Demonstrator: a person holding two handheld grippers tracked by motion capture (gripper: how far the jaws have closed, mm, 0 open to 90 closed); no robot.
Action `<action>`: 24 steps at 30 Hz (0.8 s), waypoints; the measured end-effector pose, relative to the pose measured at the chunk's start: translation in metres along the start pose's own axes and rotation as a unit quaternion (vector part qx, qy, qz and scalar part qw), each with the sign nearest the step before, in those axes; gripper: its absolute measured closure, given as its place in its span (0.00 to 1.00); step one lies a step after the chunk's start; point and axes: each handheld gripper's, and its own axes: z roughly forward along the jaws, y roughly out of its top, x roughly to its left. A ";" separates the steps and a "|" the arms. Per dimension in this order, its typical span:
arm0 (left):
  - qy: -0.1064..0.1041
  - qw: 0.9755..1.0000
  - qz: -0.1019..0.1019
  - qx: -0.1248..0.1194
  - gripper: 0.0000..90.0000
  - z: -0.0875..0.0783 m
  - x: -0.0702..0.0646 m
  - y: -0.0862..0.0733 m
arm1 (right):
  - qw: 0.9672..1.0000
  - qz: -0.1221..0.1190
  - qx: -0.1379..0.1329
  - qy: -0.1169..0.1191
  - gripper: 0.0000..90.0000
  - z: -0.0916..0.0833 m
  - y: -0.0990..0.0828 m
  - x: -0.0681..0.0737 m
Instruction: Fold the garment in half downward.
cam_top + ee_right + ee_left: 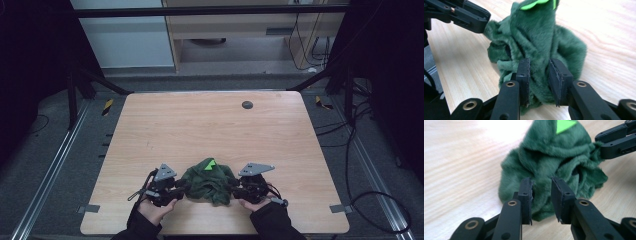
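A crumpled dark green plush cloth (207,181) with a bright green patch (210,164) lies near the front edge of the wooden table (210,125). My left gripper (181,187) sits at the cloth's left side and my right gripper (234,187) at its right side, both pointing inward. In the left gripper view the jaws (542,195) stand parted, with the cloth (554,157) in the gap and not pinched. The right gripper view shows the same: parted jaws (539,77) with folds of the cloth (536,37) between them. Each gripper view also shows the other gripper's jaws at the cloth's far side.
A small dark round disc (247,104) sits in the table's far part. Grey tape marks lie at the front corners (89,208) (339,208). Black frame struts flank the table, and cables (370,200) trail on the floor at the right.
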 end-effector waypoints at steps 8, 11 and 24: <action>0.025 0.999 -0.011 -0.027 0.78 -0.011 0.016 0.015 | 0.999 0.004 -0.036 -0.025 0.79 -0.012 0.016 -0.014; 0.035 0.999 -0.014 -0.035 0.79 -0.011 0.022 0.021 | 0.999 0.008 -0.039 -0.036 0.79 -0.012 0.020 -0.019; 0.042 0.997 -0.016 -0.057 0.85 0.014 0.041 0.047 | 0.997 0.017 -0.048 -0.063 0.85 0.003 0.045 -0.038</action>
